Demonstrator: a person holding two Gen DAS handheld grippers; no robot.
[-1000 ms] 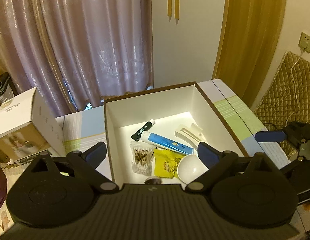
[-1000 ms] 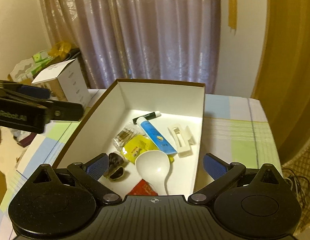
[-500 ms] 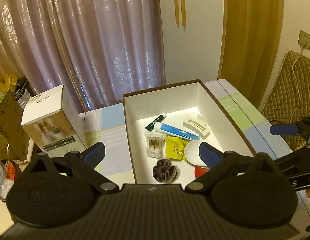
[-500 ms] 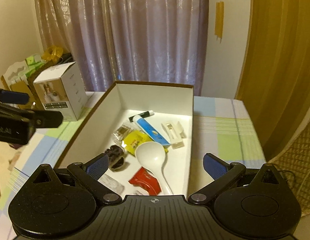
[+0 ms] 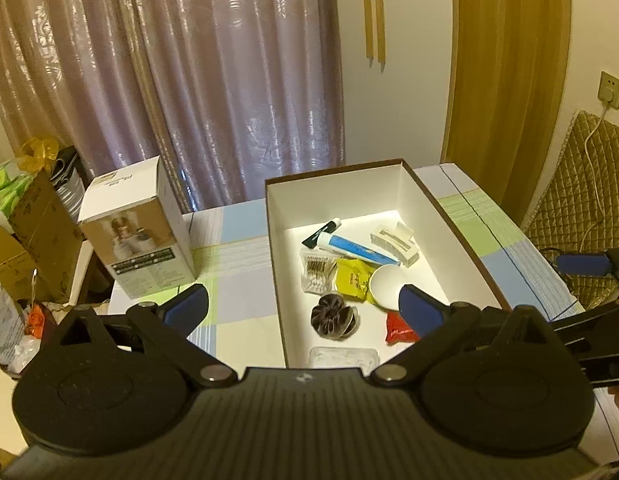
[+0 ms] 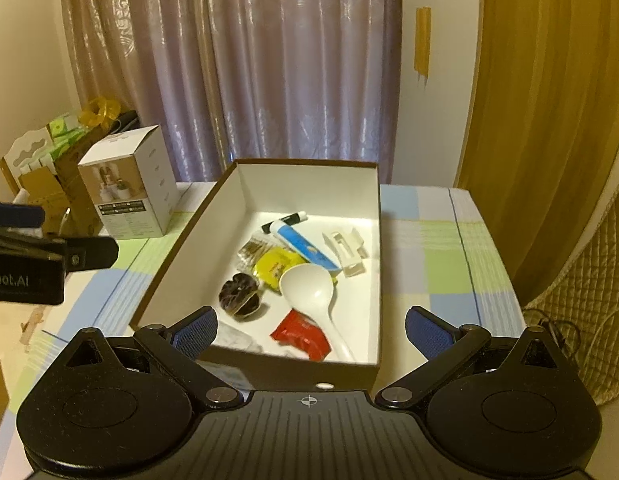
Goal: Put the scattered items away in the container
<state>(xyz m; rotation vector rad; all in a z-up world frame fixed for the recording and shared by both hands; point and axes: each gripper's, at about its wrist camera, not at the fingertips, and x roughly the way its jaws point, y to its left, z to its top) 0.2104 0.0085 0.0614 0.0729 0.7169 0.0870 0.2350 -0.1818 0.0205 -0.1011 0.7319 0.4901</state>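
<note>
Left wrist view: left hand-held gripper was spread wide, holding nothing, and sat higher and further back from the box than a second before, when it hung close over the contents. More worktop showed now, plus the carton at the left. Inside the box lay the toothpaste tube, cotton swab pack, yellow sachet, white spoon, white clip, dark scrunchie, red packet and a clear packet at the near wall. The other gripper's fingertip poked in at the right edge.

Right wrist view: right hand-held gripper was also spread and empty, likewise pulled back; the near box wall, hidden earlier, was now in frame. Same items sat in the box, spoon lying over the yellow sachet, red packet near the front. No loose items showed on the visible worktop.

Judgement: both grippers retreating empty, everything boxed, so the tidy looked finished or nearly so.
</note>
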